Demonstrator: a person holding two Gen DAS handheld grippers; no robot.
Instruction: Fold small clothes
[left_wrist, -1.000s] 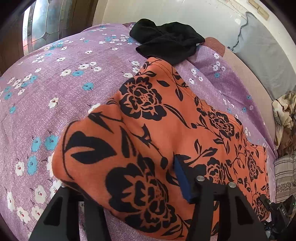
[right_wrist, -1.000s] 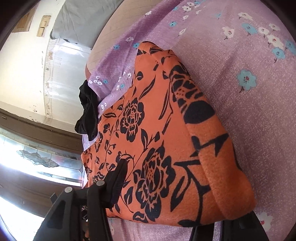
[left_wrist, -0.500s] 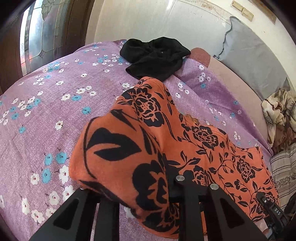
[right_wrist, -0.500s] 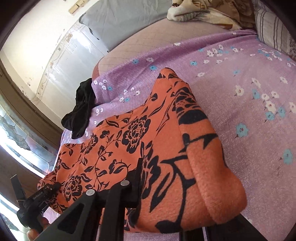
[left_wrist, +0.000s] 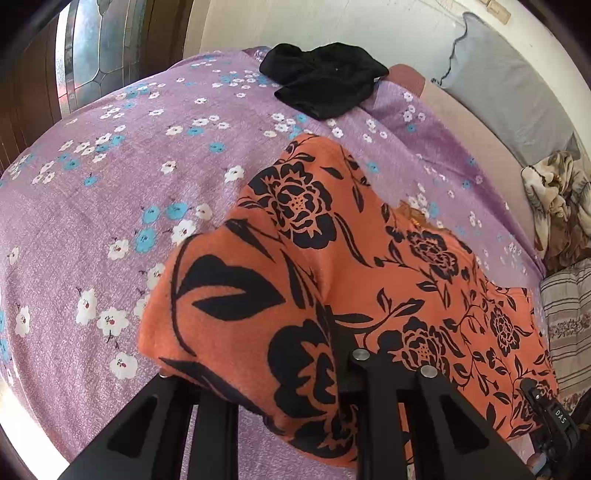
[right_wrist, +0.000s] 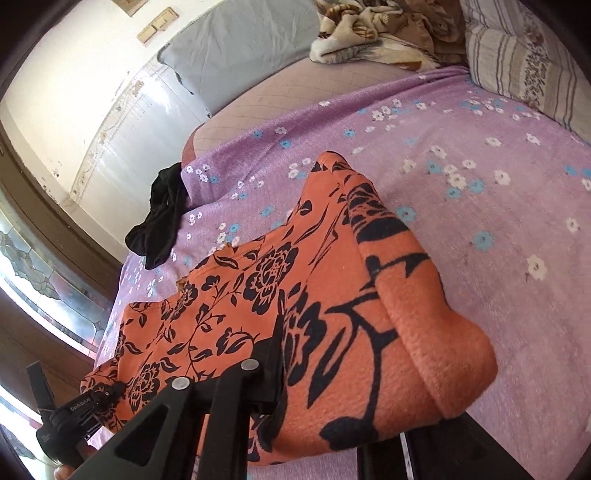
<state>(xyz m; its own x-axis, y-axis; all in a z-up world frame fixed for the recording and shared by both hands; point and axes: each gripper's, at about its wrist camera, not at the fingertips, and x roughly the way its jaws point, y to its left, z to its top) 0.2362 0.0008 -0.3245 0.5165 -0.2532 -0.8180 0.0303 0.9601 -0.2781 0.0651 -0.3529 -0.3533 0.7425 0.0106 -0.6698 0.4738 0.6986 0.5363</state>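
**Orange floral garment lifted at both ends over the bed**

From my station I saw the orange garment (left_wrist: 325, 266) stretched between the two tools, a soft, slightly fuzzy fabric printed with black roses, leaves and trailing vines. It hung just above the purple flowered bedsheet (left_wrist: 110, 177), its far edge resting on the sheet and its near edges raised. The cloth bulged into a rounded fold at each held end, with large leaf shapes showing there and smaller blooms across the flatter middle.

My left gripper (left_wrist: 258, 384) was clamped on one end of the orange garment, the fabric draping over and between its black fingers. My right gripper (right_wrist: 354, 391) gripped the opposite end in the same way, a thick roll of cloth (right_wrist: 417, 332) spilling over its right finger.

Beyond the garment a crumpled black garment (left_wrist: 325, 85) lay near the sheet's far edge. A grey pillow (left_wrist: 509, 92) leaned against the wall, and a brown patterned blanket (right_wrist: 380, 26) was bunched beside a striped pillow (right_wrist: 517, 70).
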